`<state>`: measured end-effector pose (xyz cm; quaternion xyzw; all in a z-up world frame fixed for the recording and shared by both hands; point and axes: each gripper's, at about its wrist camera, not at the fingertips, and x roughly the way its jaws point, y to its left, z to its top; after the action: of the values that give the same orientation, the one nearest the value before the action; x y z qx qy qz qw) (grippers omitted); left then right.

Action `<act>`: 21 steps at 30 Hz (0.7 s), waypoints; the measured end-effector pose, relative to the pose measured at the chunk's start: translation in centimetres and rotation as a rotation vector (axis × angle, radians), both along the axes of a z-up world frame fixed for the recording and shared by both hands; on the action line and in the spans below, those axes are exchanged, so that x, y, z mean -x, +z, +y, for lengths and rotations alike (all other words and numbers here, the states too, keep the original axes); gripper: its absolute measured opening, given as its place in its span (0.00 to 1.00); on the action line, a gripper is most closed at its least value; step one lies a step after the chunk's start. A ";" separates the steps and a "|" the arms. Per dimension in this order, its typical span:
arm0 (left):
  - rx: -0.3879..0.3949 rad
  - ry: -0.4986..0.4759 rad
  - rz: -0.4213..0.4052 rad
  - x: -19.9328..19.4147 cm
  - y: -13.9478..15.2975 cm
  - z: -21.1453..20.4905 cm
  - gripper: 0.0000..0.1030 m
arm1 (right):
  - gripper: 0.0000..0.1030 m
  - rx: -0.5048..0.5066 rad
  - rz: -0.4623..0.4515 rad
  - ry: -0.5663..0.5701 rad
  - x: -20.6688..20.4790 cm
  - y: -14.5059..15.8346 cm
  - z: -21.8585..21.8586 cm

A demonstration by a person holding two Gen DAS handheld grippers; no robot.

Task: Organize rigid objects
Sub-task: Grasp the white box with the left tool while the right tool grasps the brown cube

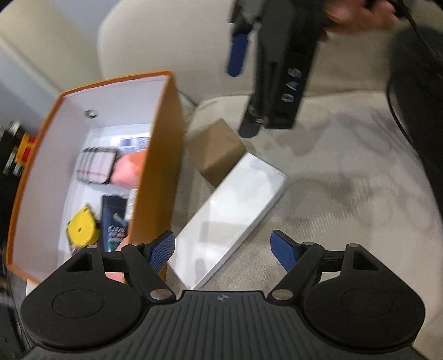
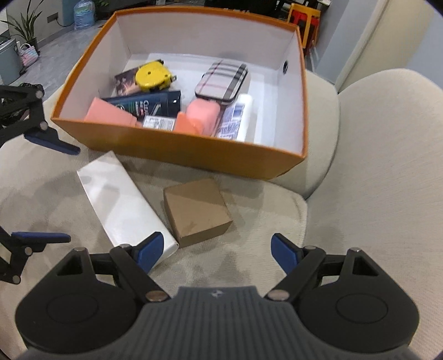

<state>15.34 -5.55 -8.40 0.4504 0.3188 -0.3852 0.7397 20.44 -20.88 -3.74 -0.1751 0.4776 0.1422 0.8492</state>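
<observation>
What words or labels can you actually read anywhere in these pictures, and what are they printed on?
"DAS": pale letters on the black body of the right gripper, seen from the left wrist view; the last letter is unsure.
Dark tube in the orange box: large white print, too blurred to read.
White bottle: blue label print, too blurred.
Small white label beside the tube: too small.
White box and brown box: no text visible.

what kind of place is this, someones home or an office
Probably an office or lounge area, though a home is possible: the orange box sits on a beige sofa, with a potted plant and stacked stools on the floor behind.
</observation>
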 end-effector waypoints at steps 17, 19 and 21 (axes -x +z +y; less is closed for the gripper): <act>0.029 -0.181 0.137 -3.3 -3.0 -1.4 0.85 | 0.81 -0.080 0.046 0.071 -2.9 -2.7 -0.8; 0.028 -0.210 0.145 -3.4 -3.1 -1.6 0.87 | 0.81 -0.086 0.048 0.072 -3.1 -2.9 -1.0; 0.016 -0.243 0.156 -3.5 -3.2 -1.8 0.87 | 0.81 -0.089 0.053 0.070 -3.2 -3.0 -1.4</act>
<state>18.84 -7.39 -11.60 0.4485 0.3155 -0.5081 0.6642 23.67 -22.24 -6.78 -0.1500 0.4866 0.1975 0.8377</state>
